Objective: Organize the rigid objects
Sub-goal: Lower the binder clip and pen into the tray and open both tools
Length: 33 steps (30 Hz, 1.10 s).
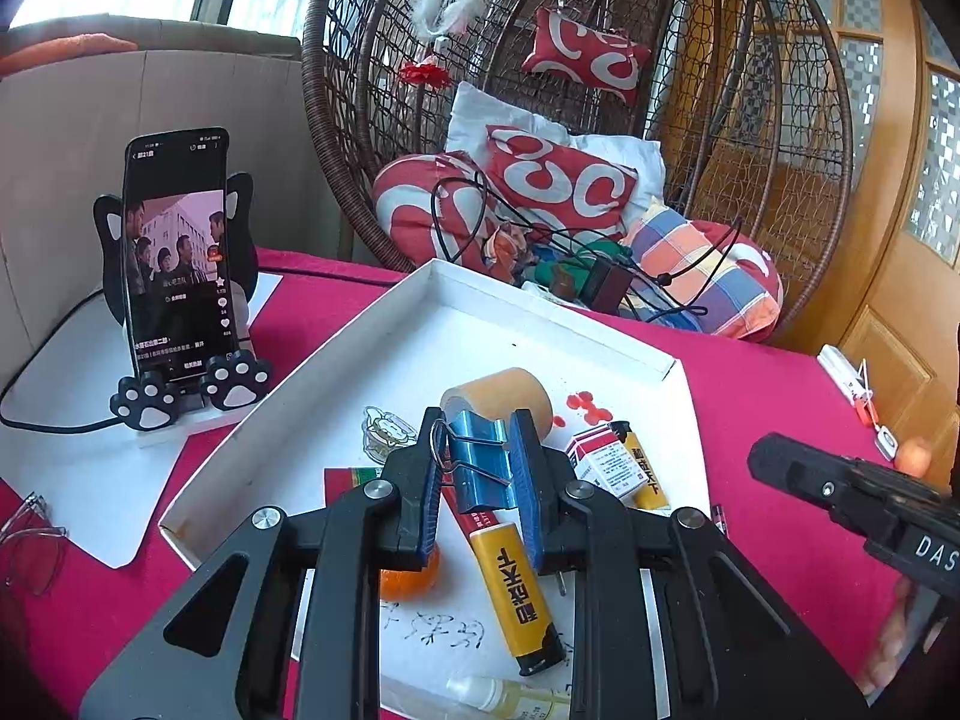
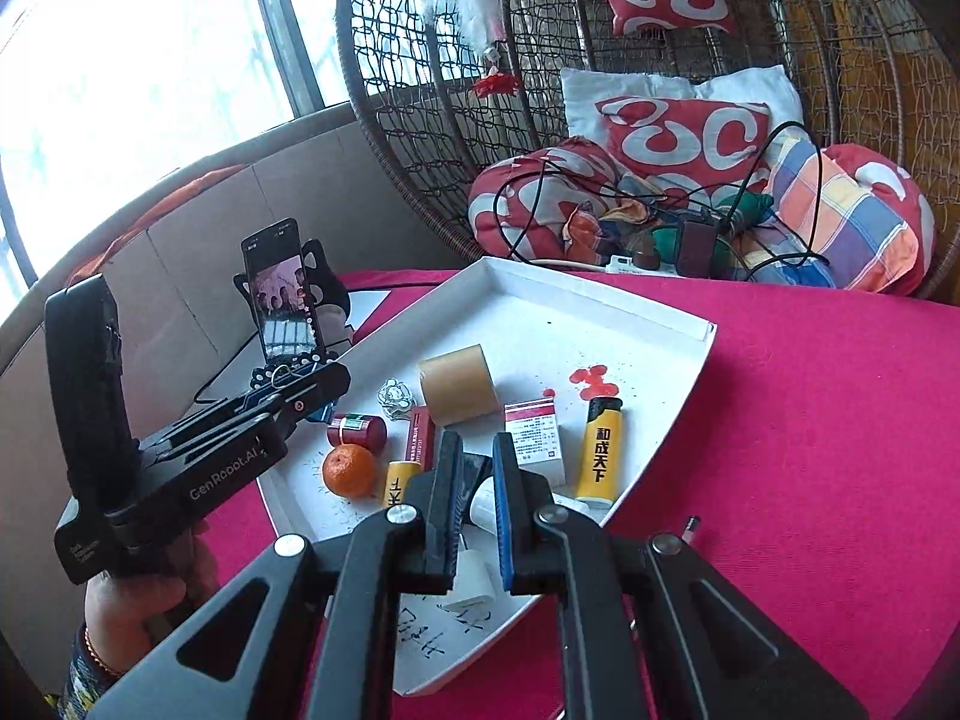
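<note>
A white tray (image 1: 384,324) lies on the pink cloth and also shows in the right wrist view (image 2: 690,384). It holds a tan tape roll (image 1: 510,390), a red-white box (image 1: 606,462), yellow lighters (image 1: 516,588), an orange (image 2: 350,471) and a red cylinder (image 2: 359,431). My left gripper (image 1: 480,468) is shut on a blue binder clip (image 1: 480,465) and holds it above the tray. My right gripper (image 2: 478,504) hovers over the tray's near edge with a narrow gap between its jaws and nothing gripped. A white bottle (image 2: 483,504) lies below it.
A phone on a cat-paw stand (image 1: 177,276) stands at the left on white paper. Glasses (image 1: 30,534) lie at the near left. A wicker hanging chair (image 1: 600,120) with cushions and cables is behind the table. A small metal pin (image 2: 690,527) lies on the cloth.
</note>
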Motion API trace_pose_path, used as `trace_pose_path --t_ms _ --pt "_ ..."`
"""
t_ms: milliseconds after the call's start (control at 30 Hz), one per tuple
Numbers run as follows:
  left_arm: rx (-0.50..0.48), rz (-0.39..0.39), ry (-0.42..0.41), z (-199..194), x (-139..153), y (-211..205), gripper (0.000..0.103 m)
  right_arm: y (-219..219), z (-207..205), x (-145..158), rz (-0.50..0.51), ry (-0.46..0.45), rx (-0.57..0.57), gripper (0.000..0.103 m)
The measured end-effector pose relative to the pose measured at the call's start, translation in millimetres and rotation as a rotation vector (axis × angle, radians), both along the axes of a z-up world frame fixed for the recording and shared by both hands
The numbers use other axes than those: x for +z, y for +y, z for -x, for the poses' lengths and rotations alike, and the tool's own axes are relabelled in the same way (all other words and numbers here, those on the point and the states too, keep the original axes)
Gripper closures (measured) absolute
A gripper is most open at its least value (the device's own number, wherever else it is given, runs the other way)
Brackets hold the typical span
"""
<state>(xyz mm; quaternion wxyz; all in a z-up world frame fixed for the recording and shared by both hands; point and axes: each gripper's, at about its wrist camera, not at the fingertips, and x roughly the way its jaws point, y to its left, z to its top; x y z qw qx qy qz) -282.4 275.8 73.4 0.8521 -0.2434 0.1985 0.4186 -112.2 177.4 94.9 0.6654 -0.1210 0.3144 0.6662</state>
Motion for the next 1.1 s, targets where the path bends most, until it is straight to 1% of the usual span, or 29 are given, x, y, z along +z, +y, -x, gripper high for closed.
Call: trace_pose_path --t_ms 67,100,133,167,200,233,267,300,433,567,600,633,667,733,767,800,833,867,900,1000,1100 --pt "-0.004 -0.008 0.003 0.0 -0.4 -1.3 0.082 -6.5 -11.6 1.7 -0.012 0.015 -0.035 0.094" --pt "-0.006 -0.014 0.002 0.0 0.4 -2.5 0.082 -10.3 -18.6 1.6 -0.003 0.014 -0.047 0.092" --pt "-0.010 -0.018 -0.002 0.0 1.0 -3.5 0.082 -14.9 -25.3 -0.2 0.012 0.003 -0.065 0.087" --pt "-0.012 -0.020 -0.009 0.1 1.7 -4.0 0.082 -21.1 -31.5 -3.3 0.031 -0.023 -0.090 0.067" --pt "-0.014 -0.022 -0.017 0.3 2.4 -4.8 0.082 -28.1 -37.4 -8.1 0.055 -0.060 -0.123 0.043" --pt "-0.015 -0.024 -0.023 -0.2 3.2 -5.5 0.082 -33.5 -42.8 -14.3 0.083 -0.102 -0.160 0.035" --pt "-0.015 -0.025 -0.027 -0.4 3.6 -6.2 0.082 -37.7 -46.7 -21.4 0.113 -0.136 -0.183 0.032" --pt "-0.018 -0.024 -0.031 -1.6 4.5 -7.0 0.082 -39.2 -48.9 -29.3 0.148 -0.154 -0.180 0.032" --pt "-0.025 -0.033 -0.030 -2.6 8.7 -12.2 0.082 -29.1 -39.6 -58.3 0.264 -0.175 -0.099 0.032" --pt "-0.025 -0.048 -0.025 -0.7 14.2 -18.7 0.082 -13.9 -14.5 -77.2 0.314 -0.258 -0.030 0.034" --pt "-0.028 -0.052 -0.025 -0.5 15.4 -20.6 0.082 -11.8 -10.3 -82.8 0.330 -0.287 -0.022 0.041" --pt "-0.031 -0.057 -0.024 -0.1 16.1 -22.3 0.082 -13.1 -8.4 -85.0 0.316 -0.296 -0.020 0.045" --pt "-0.033 -0.062 -0.024 -0.6 16.9 -24.3 0.082 -15.0 -8.3 -85.5 0.311 -0.297 -0.024 0.045" --pt "-0.040 -0.066 -0.026 -2.6 17.9 -27.3 0.082 -20.5 -9.8 -85.7 0.301 -0.274 -0.018 0.052" --pt "-0.045 -0.068 -0.029 -3.1 18.4 -28.3 0.082 -24.5 -9.5 -85.7 0.296 -0.275 -0.012 0.064" --pt "-0.048 -0.070 -0.029 -4.3 18.9 -29.8 0.082 -27.8 -9.3 -85.1 0.291 -0.277 -0.005 0.080" --pt "-0.050 -0.073 -0.028 -5.4 19.5 -31.3 0.082 -31.0 -9.5 -85.3 0.285 -0.275 0.002 0.084" --pt "-0.050 -0.076 -0.028 -5.7 20.0 -33.0 0.082 -35.7 -10.5 -84.7 0.274 -0.266 0.007 0.093" --pt "-0.051 -0.078 -0.027 -5.9 20.6 -34.0 0.082 -39.7 -13.3 -84.3 0.264 -0.254 0.003 0.095" --pt "-0.046 -0.087 -0.026 -4.6 22.9 -36.6 0.082 -53.2 -27.2 -76.0 0.209 -0.197 -0.029 0.096" --pt "-0.033 -0.095 -0.034 -1.9 26.5 -36.8 0.082 -65.9 -41.7 -53.1 0.131 -0.165 -0.083 0.095"
